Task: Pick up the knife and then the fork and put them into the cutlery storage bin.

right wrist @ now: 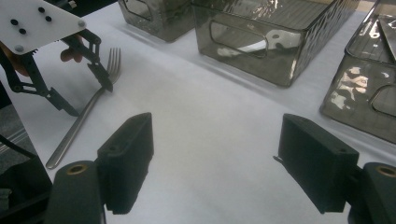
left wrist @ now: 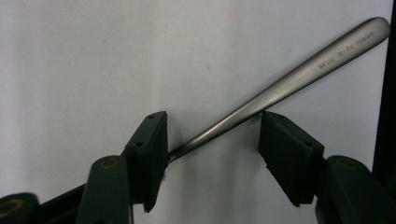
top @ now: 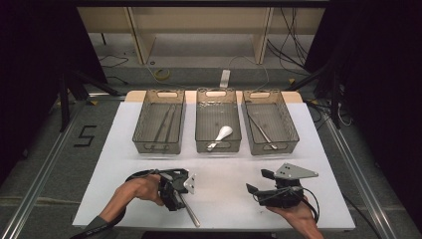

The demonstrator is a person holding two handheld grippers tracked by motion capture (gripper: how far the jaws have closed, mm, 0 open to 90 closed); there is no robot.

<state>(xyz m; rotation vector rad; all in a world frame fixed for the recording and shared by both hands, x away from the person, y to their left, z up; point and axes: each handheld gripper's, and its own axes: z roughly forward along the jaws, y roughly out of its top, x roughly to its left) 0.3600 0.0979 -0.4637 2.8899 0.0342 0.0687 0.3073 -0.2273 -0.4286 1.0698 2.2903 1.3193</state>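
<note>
My left gripper (left wrist: 212, 135) straddles the fork (left wrist: 280, 84) lying flat on the white table (top: 224, 199), jaws partly apart and touching its handle — not clamped — while my right gripper (right wrist: 217, 158) hangs wide open with nothing between its jaws, the three baskets (top: 218, 127) lined up beyond.

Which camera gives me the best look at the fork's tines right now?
The right gripper view: the fork lies whole on the white table, tines beside the left gripper. The left gripper view shows just its handle, crossing between the open fingers. In the high view the handle pokes out below that gripper.
</note>
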